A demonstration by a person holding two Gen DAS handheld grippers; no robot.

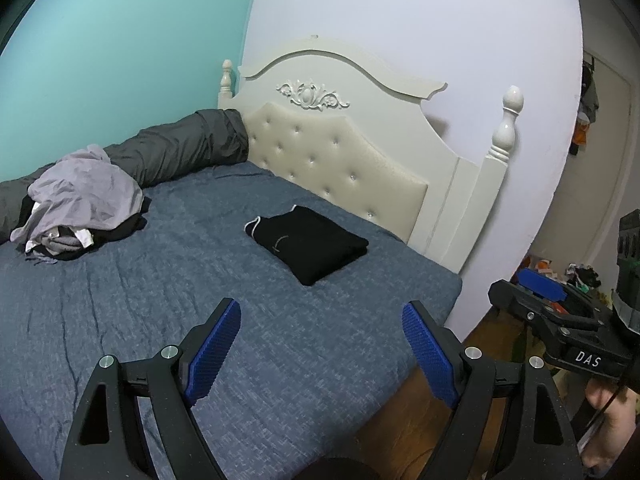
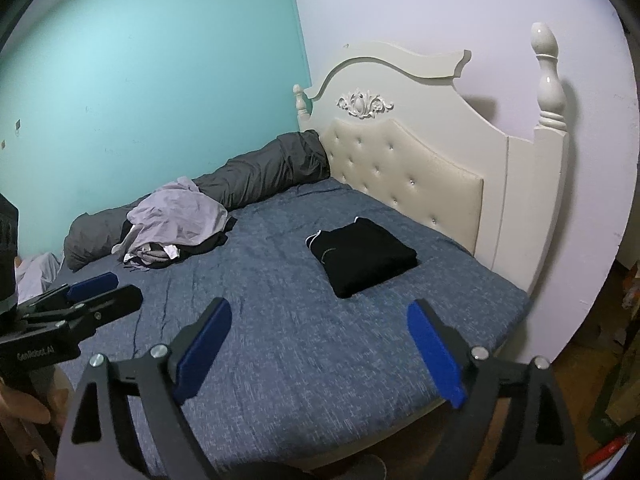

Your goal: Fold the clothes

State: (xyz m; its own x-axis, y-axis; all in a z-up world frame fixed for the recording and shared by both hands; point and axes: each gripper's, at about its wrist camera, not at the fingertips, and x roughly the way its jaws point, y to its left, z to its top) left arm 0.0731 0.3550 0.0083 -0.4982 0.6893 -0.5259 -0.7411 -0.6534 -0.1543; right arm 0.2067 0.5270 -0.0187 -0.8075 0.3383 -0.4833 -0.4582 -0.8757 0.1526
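Note:
A black garment lies folded into a neat rectangle on the blue bed cover, near the headboard. A loose pile of clothes, with a lilac piece on top and dark and white pieces under it, sits at the far left of the bed. My left gripper hovers open over the near part of the bed, nothing between its blue pads. To its right, my right gripper is also open and holds nothing. Both are well short of the folded garment.
A rolled grey duvet lies along the turquoise wall. The cream tufted headboard closes the bed's far end. Wooden floor and scattered clutter lie right of the bed. A hand holds the right gripper.

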